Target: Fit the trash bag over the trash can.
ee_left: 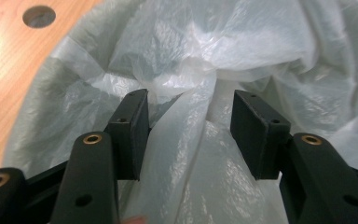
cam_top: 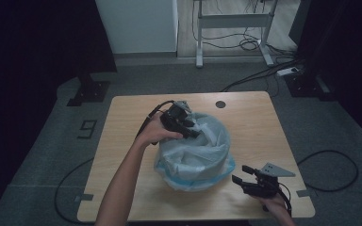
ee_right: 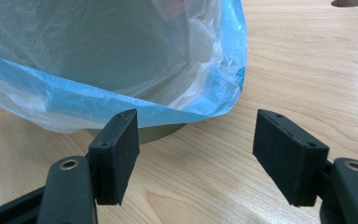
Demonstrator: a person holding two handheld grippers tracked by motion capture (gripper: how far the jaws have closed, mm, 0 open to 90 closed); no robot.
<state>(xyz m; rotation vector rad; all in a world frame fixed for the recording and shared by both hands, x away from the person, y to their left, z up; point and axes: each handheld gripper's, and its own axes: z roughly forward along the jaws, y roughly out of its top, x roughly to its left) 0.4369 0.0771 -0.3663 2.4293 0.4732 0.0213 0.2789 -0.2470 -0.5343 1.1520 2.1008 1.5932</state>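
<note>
At frame centre on the tabletop [cam_top: 122,141], the bag [cam_top: 195,146] lining a bin looked thin, soft, slippery. The left tool [cam_top: 194,133], spread, straddled a raised fold, the best hold. The right tool [cam_top: 239,174] sat spread, empty.

One marking is legible: a dark numeral "9" [cam_top: 88,128] on the grey floor [cam_top: 37,155], in the left-centre of the high view, just left of the wooden table [cam_top: 264,122]. The two gripper views carry no legible text, label or brand.
</note>
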